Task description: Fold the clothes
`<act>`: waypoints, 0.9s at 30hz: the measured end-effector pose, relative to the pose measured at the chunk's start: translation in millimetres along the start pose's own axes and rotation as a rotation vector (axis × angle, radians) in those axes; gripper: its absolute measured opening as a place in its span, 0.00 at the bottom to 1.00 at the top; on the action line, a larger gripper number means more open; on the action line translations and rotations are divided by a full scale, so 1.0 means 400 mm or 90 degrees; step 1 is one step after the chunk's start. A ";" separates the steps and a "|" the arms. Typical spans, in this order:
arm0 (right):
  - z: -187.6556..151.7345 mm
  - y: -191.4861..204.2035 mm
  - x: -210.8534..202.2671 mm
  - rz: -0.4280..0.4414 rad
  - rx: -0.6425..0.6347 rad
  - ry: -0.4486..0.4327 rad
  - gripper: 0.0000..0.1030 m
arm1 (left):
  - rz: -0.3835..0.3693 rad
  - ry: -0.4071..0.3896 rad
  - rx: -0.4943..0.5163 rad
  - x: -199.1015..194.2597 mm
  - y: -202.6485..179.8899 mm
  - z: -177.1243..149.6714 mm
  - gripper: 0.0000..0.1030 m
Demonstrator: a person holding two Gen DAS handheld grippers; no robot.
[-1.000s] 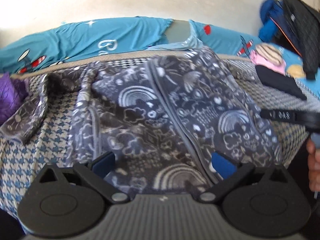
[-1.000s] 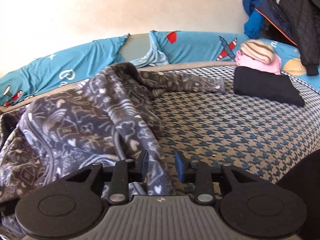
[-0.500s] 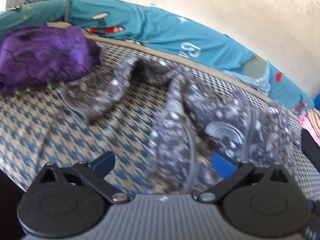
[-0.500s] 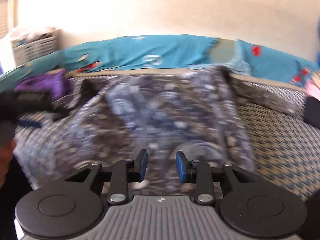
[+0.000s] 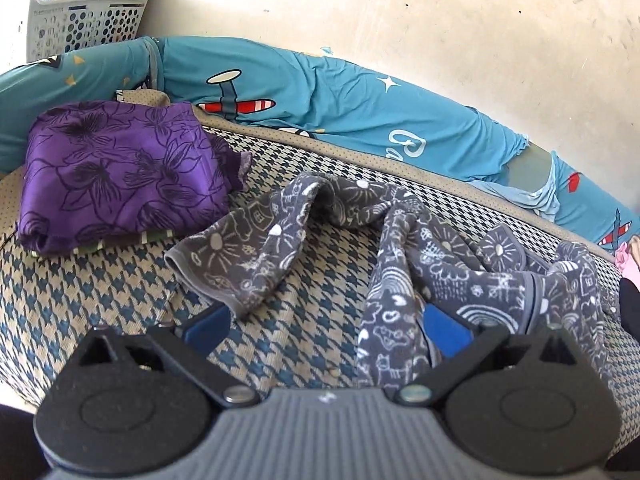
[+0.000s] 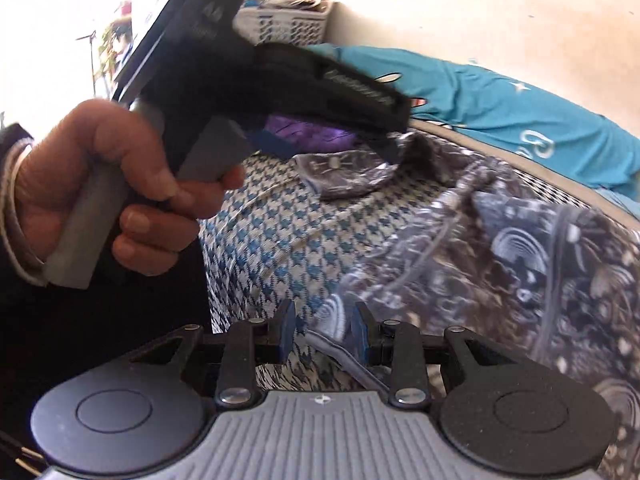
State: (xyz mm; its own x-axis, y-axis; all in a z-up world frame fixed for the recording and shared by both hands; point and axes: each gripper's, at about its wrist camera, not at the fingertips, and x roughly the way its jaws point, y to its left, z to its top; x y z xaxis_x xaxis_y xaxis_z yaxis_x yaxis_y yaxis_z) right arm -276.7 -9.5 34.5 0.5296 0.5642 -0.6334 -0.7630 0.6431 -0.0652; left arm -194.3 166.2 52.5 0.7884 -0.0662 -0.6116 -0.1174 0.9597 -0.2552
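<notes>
Rumpled grey doodle-print fleece garment (image 5: 460,280) spread unfolded on houndstooth mattress (image 5: 100,292).

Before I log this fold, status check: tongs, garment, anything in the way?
Left tongs open, over the grey patterned jacket. Right tongs open, jacket hem between them. Folded purple cloth beside the sleeve, no obstruction.

My left gripper (image 5: 326,326) hangs wide open over the houndstooth cover (image 5: 304,344). The grey doodle-print garment (image 5: 460,280) lies crumpled ahead, its edge against my right fingertip. Folded purple cloth (image 5: 120,168) sits ahead-left.
</notes>
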 end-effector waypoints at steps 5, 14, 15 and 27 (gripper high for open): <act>-0.005 0.047 0.087 -0.034 -0.070 0.045 0.33 | -0.003 -0.003 -0.024 -0.007 0.017 -0.003 1.00; -0.071 0.091 0.173 -0.095 -0.203 0.073 0.47 | -0.017 -0.003 -0.057 -0.015 0.037 -0.007 1.00; -0.074 0.094 0.176 -0.102 -0.212 0.071 0.47 | -0.019 -0.002 -0.058 -0.015 0.037 -0.007 1.00; -0.038 0.045 0.166 -0.091 -0.081 0.048 0.09 | -0.018 -0.042 -0.079 -0.042 0.051 -0.001 1.00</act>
State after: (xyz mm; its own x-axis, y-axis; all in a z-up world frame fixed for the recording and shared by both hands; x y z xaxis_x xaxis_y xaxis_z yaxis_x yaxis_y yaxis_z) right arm -261.0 31.7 -20.5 0.6106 0.4282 -0.6662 -0.7252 0.6403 -0.2532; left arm -210.1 186.6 57.2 0.8301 -0.0706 -0.5531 -0.1650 0.9164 -0.3647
